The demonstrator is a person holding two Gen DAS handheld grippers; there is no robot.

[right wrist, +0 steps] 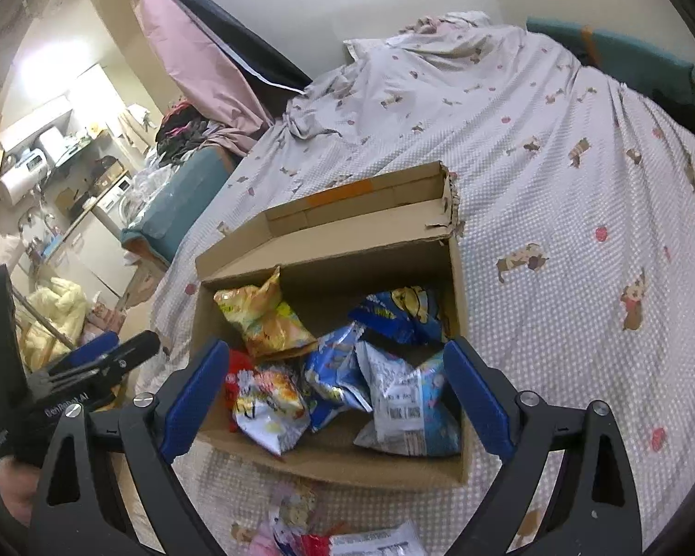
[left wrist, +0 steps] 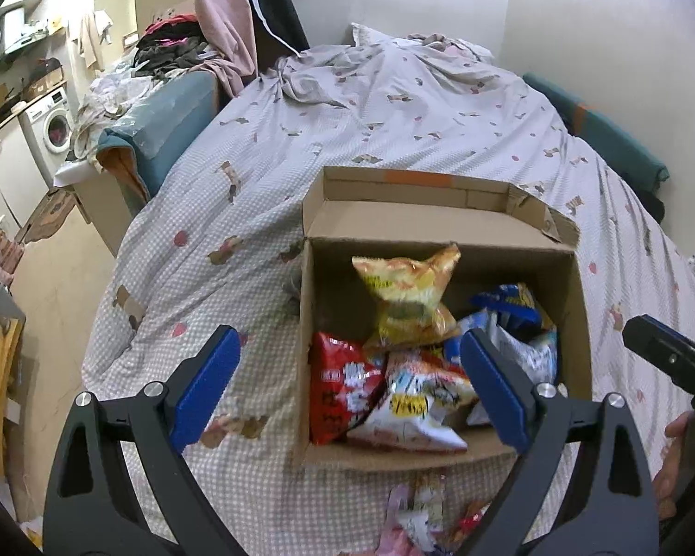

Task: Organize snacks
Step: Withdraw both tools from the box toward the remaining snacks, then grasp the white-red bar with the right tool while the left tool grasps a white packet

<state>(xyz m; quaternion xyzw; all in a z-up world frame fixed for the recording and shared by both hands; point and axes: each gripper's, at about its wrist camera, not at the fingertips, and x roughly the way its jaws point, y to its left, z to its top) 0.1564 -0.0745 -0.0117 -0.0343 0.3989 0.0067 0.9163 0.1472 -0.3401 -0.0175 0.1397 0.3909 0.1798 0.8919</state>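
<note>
nearest the cameras, a few loose snack packets (right wrist: 301,528) lie on the bed (left wrist: 394,106) just in front of the cardboard box (left wrist: 308,324); they are blurred and cut off by the lower edge, so their kinds cannot be told. the left gripper (left wrist: 347,384) hangs above the box's near left part, its jaws spread wide and holding nothing, one blue pad over the bedcover and the other over the box. the right gripper (right wrist: 336,391) hangs over the box's near edge, jaws likewise wide apart and empty. each gripper shows at the edge of the other's view, with part of a hand (left wrist: 681,463) on the right one's handle.

the open box sits on the checked bedcover, its lid flap (right wrist: 356,204) folded back at the far side. inside, a red packet (left wrist: 338,389) lies at the near left, a white-and-orange packet (left wrist: 417,398) leaning on it, a pale blue-and-white packet (right wrist: 407,398) to the right. behind these a yellow packet (left wrist: 407,296) stands at the far left, and a dark blue packet (right wrist: 403,310) rests at the far right.

beyond the box the bed runs back to a crumpled sheet against the wall. off to the left a washing machine (left wrist: 53,127) stands.
</note>
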